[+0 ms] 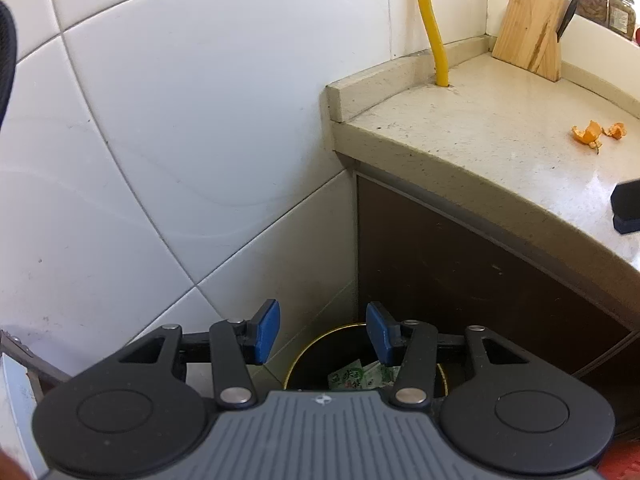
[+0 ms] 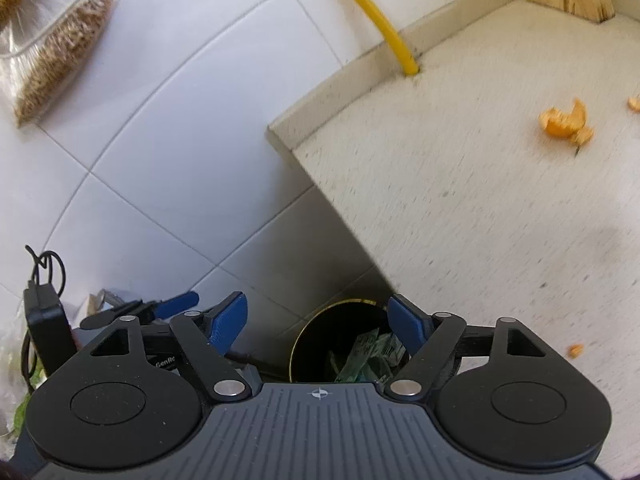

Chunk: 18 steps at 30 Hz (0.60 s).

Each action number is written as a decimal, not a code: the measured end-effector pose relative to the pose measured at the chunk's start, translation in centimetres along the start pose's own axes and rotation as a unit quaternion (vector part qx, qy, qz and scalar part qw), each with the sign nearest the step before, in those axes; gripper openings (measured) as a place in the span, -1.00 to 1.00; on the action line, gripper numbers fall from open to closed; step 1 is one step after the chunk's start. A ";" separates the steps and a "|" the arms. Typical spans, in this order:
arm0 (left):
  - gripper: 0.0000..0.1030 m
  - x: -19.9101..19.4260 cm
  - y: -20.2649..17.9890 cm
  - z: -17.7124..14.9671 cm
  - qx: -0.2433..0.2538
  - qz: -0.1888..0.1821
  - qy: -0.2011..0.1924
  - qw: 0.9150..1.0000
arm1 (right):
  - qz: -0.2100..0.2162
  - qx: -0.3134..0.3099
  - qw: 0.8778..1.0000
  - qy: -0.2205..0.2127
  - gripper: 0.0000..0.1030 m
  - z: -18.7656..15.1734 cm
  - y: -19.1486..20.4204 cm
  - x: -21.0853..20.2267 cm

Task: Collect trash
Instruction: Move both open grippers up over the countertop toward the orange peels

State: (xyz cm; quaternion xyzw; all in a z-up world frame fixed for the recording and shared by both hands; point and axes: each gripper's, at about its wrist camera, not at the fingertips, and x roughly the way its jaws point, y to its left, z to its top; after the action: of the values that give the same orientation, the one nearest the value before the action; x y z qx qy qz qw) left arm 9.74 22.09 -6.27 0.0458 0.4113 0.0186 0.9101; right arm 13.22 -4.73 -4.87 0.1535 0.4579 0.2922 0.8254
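The orange peel (image 1: 587,133) is seen lying on the beige counter (image 1: 500,136), near the wooden knife block (image 1: 530,26) and well apart from both claws; smaller peel bits (image 2: 576,350) are scattered on the same counter. The round bin (image 1: 362,360) is placed on the floor in the corner below the counter edge, with green wrappers (image 1: 352,378) inside; the left gripper (image 1: 322,332) is held above it with blue fingers spread and empty. The right gripper (image 2: 318,324) is also spread, nothing being pinched; a yellow hose (image 2: 384,24) is seen at the tiled wall.
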 end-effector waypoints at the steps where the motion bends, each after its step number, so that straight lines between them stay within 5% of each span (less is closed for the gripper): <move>1: -0.12 -0.2 -0.2 0.2 0.000 -0.003 0.000 1.000 | 0.000 -0.002 1.000 -0.005 0.60 0.2 -0.1 -0.4; 8: -0.09 -1.8 -3.0 3.5 0.025 -0.029 -0.029 0.999 | -0.040 -0.007 0.997 -0.059 0.64 1.9 -2.5 -4.2; 18: 0.02 -0.6 -12.3 9.2 0.062 -0.137 -0.061 0.987 | -0.130 0.046 0.984 -0.116 0.66 3.8 -10.6 -9.3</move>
State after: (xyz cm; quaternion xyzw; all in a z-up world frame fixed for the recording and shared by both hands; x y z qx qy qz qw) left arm 16.23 9.17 -1.00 0.0463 0.3575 -0.1343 0.9231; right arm 16.28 -18.82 -2.14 0.1634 0.3883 0.1418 0.8958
